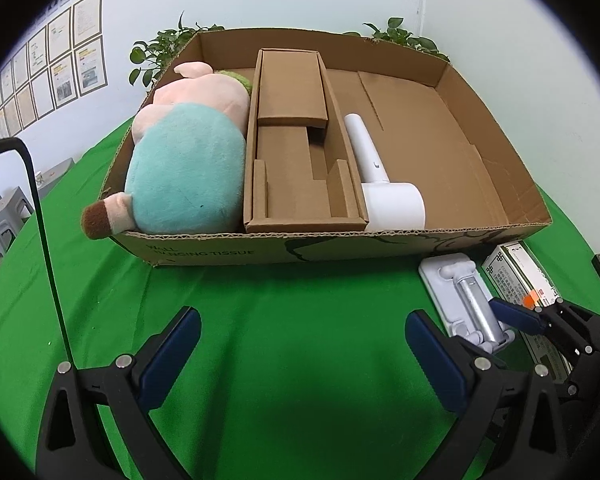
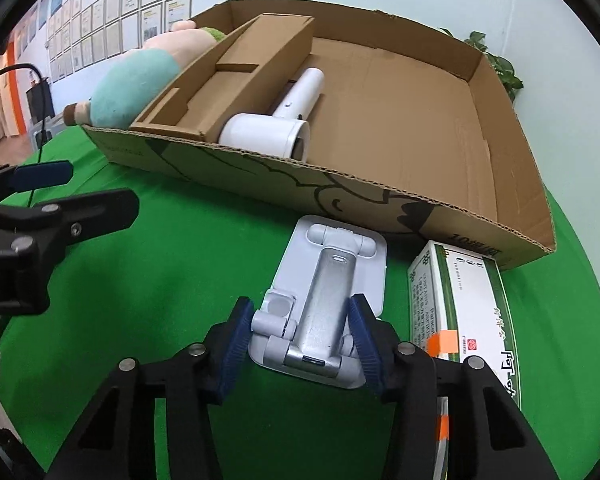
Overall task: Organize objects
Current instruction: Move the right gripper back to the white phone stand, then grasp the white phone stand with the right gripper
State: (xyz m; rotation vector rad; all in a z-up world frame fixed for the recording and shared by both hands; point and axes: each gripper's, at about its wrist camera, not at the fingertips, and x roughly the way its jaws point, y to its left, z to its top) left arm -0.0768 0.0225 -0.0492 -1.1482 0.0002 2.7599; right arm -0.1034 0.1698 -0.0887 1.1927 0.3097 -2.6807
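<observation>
A large cardboard box (image 1: 496, 184) (image 2: 512, 148) lies open on the green table. It holds a plush pig (image 1: 188, 160) (image 2: 136, 84) at the left, a cardboard insert (image 1: 296, 148) (image 2: 236, 80) and a white hair dryer (image 1: 384, 184) (image 2: 276, 124). A white and silver folding phone stand (image 2: 328, 296) (image 1: 464, 300) lies flat on the table in front of the box. My right gripper (image 2: 300, 340) has its blue pads on either side of the stand's near end, touching it. My left gripper (image 1: 304, 344) is open and empty over bare cloth, left of the stand.
A white and green medicine box (image 2: 468, 308) (image 1: 520, 276) lies just right of the stand. The right half of the cardboard box floor is bare. Potted plants (image 1: 156, 52) stand behind the box. A black cable (image 1: 44, 224) hangs at the left.
</observation>
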